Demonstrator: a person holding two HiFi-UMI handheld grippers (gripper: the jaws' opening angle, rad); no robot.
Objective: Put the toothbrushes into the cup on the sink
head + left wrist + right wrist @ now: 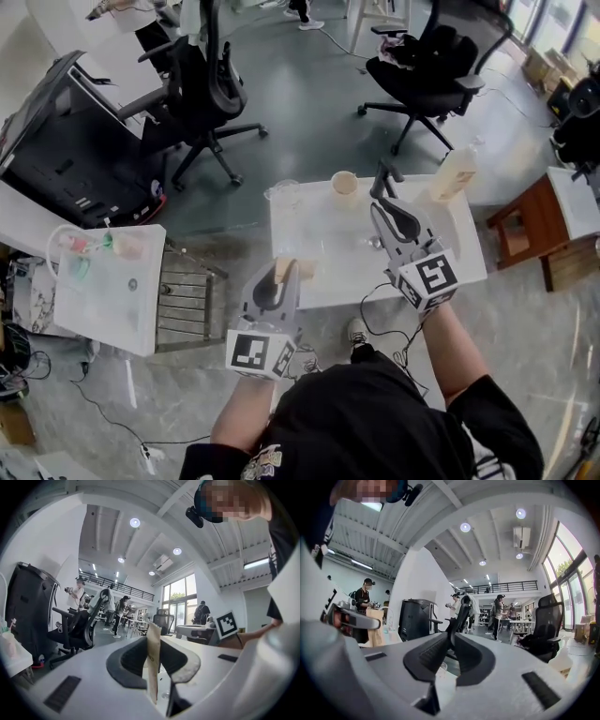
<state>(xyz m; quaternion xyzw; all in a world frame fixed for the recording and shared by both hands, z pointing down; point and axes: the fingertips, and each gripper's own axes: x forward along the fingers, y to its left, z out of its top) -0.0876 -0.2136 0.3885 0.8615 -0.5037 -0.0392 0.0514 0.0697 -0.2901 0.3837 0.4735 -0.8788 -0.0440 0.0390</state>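
Light: bright, even; ceiling lamps [465, 527] plus windows [568, 557] | shadows: faint | gripper views: strong fisheye bend, black corners | fingers [123, 662]: slightly soft
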